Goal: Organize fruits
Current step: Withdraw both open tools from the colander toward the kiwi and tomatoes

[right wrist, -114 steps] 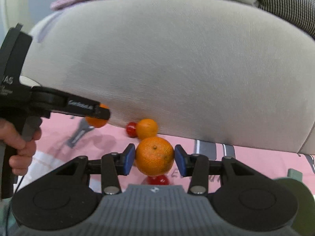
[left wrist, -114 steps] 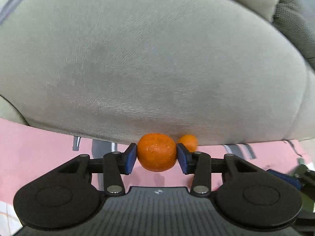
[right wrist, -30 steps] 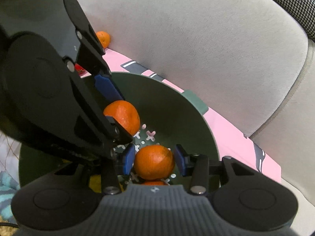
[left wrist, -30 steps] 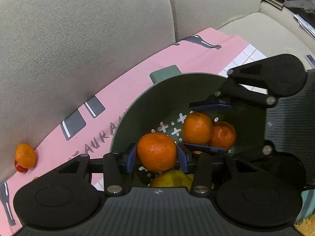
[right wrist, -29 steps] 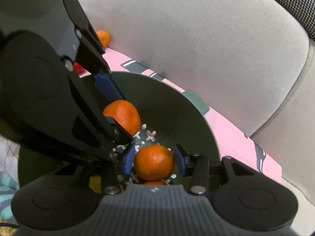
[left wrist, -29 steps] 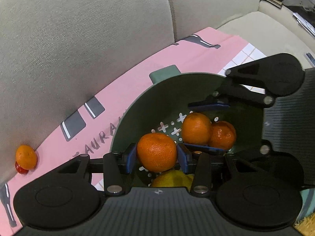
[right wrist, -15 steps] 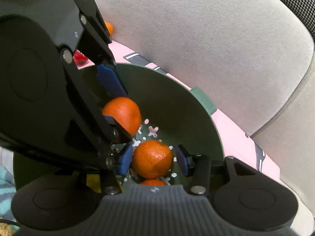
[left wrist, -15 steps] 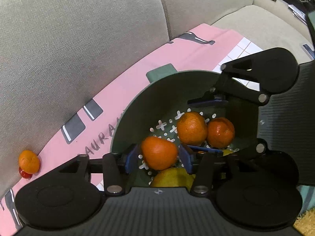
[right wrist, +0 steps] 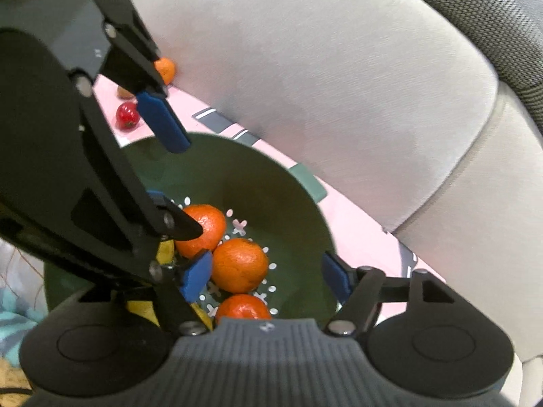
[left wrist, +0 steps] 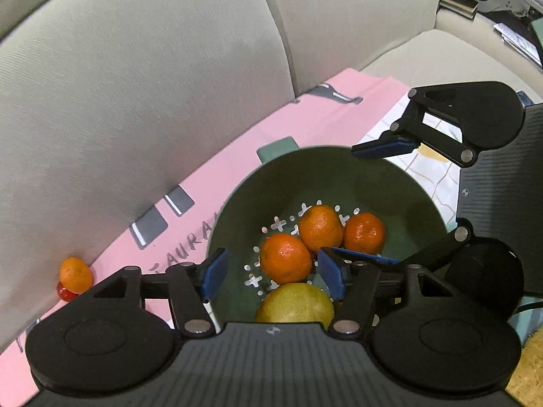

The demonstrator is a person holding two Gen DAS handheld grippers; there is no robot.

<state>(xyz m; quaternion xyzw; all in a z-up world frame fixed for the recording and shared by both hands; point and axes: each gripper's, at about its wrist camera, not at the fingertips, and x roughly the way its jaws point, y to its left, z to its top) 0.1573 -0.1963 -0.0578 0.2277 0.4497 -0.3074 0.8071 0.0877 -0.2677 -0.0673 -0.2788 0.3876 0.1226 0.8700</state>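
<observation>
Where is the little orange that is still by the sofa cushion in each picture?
Left wrist view: the stray orange sits far left, low, on the pink cloth against the sofa back.
Right wrist view: the same orange peeks out top left, partly behind the left tool's black arm.
Shared landmark: the green bowl.

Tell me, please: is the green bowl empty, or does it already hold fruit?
It holds fruit. In the left wrist view, three oranges and a yellow fruit lie inside the green bowl.
</observation>
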